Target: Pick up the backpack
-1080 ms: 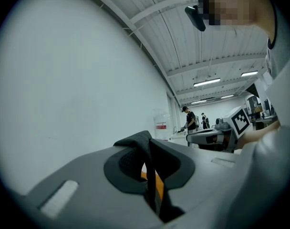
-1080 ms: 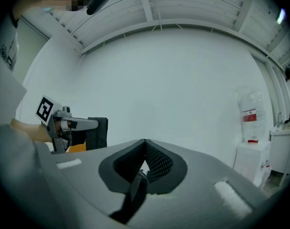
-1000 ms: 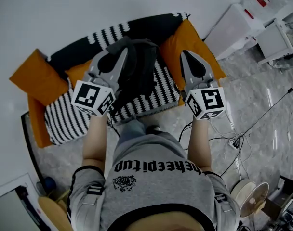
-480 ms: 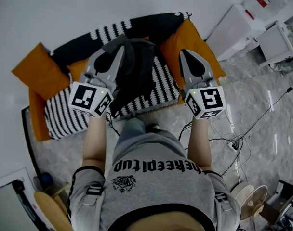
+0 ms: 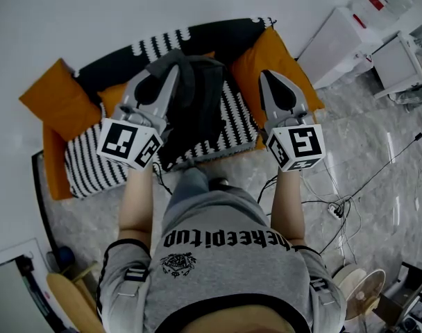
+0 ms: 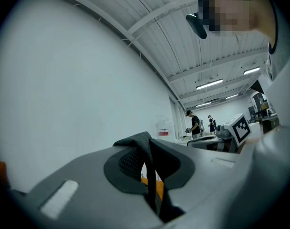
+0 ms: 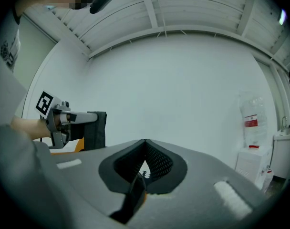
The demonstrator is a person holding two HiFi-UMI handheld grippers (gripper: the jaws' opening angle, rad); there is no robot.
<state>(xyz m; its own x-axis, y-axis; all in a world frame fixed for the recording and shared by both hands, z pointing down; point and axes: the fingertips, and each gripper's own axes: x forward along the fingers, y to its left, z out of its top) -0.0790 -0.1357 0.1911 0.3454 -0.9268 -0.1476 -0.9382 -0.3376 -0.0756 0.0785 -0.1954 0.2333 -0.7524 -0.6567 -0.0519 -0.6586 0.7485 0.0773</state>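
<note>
A dark backpack (image 5: pixel 207 106) sits on the sofa between my two grippers. My left gripper (image 5: pixel 175 68) is shut on a grey-black strap (image 6: pixel 135 144) at the backpack's top, and the cloth folds over the jaw tips (image 6: pixel 146 140). In the right gripper view that same cloth (image 7: pixel 95 128) hangs from the left gripper. My right gripper (image 5: pixel 265 75) hovers over the orange cushion to the right of the bag. Its tips (image 7: pixel 145 142) meet, and a narrow black strap (image 7: pixel 133 194) runs down between the jaws.
The sofa carries a black-and-white striped blanket (image 5: pixel 225 127) and orange cushions (image 5: pixel 55 103) (image 5: pixel 277 50), with a white wall behind. White cabinets (image 5: pixel 350 33) stand at the right. Cables (image 5: pixel 336 203) and a fan (image 5: pixel 360 286) lie on the marble floor.
My left gripper has drifted slightly left and up, keeping hold of the strap. The right gripper has barely shifted. Both stay shut.
</note>
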